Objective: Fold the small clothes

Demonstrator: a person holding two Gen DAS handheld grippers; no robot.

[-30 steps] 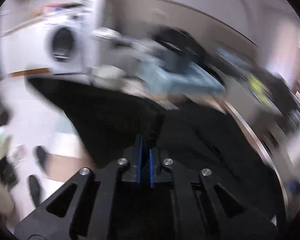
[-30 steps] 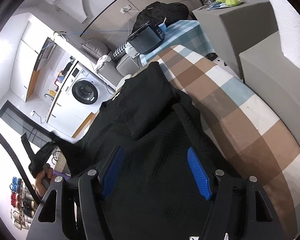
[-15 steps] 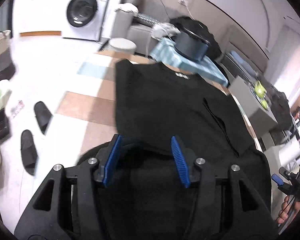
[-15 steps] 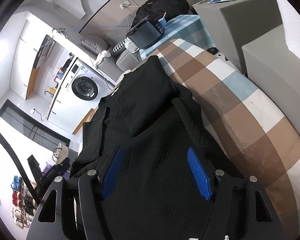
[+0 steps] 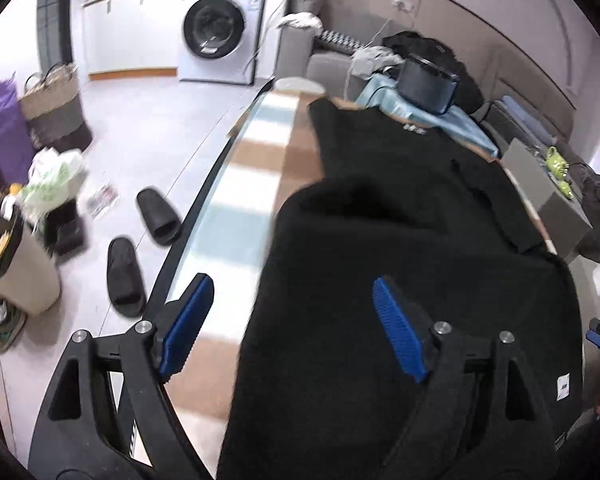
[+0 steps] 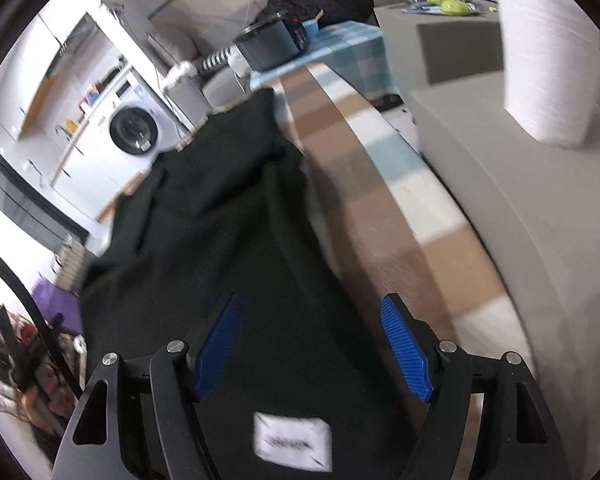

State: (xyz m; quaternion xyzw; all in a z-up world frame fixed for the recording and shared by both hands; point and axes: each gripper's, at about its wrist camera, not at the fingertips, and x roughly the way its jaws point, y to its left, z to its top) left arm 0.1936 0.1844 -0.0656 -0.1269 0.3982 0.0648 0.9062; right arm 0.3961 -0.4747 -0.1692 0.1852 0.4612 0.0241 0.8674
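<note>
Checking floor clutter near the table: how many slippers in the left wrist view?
2. One black slipper lies on the floor left of the table; the other slipper lies just nearer the camera. More may be hidden under the table.

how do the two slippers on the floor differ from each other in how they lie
In the left wrist view, the nearer slipper lies close beside the table edge, lengthwise up the picture. The farther slipper lies beyond it and angled, its open end toward the table. They lie apart, not touching. Both are plain black slides on the pale floor.
</note>
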